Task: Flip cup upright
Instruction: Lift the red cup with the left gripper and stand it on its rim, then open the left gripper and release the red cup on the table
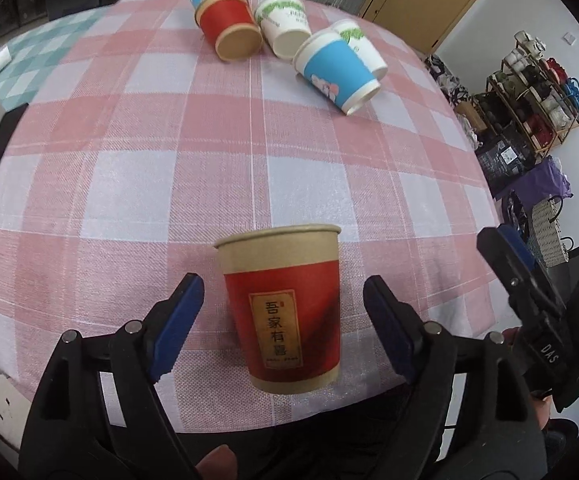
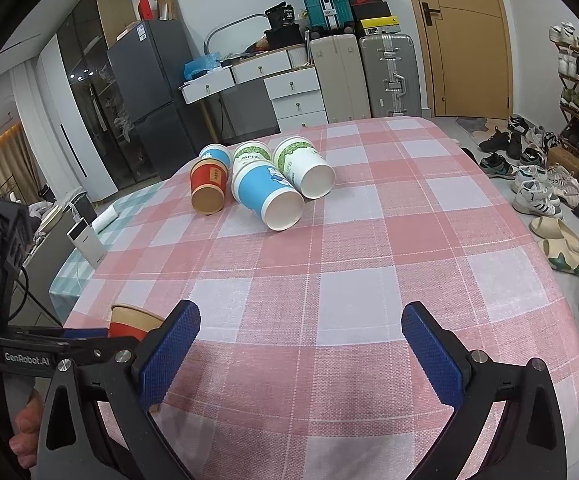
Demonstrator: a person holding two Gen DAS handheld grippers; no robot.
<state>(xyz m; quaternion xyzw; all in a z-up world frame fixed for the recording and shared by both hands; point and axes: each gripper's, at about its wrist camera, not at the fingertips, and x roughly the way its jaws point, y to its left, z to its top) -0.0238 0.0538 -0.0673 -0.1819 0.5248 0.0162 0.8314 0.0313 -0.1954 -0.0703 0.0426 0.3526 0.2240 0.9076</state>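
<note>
Red cup (image 1: pixel 285 308) stands upright between wide-open left tongs (image 1: pixel 283 326), apparently just released; right tongs (image 2: pixel 299 354) wide, empty; next: reach the far tipped cups (image 2: pixel 265 184).

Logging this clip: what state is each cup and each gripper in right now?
Near red cup: upright, mouth up, between the open fingers, not gripped.
Far red cup: on its side.
Front blue cup: on its side, mouth toward the camera.
Rear blue cup: tipped over, mostly hidden.
Two white green-print cups: on their sides.
Left gripper: open.
Right gripper: open, holding nothing.
</note>
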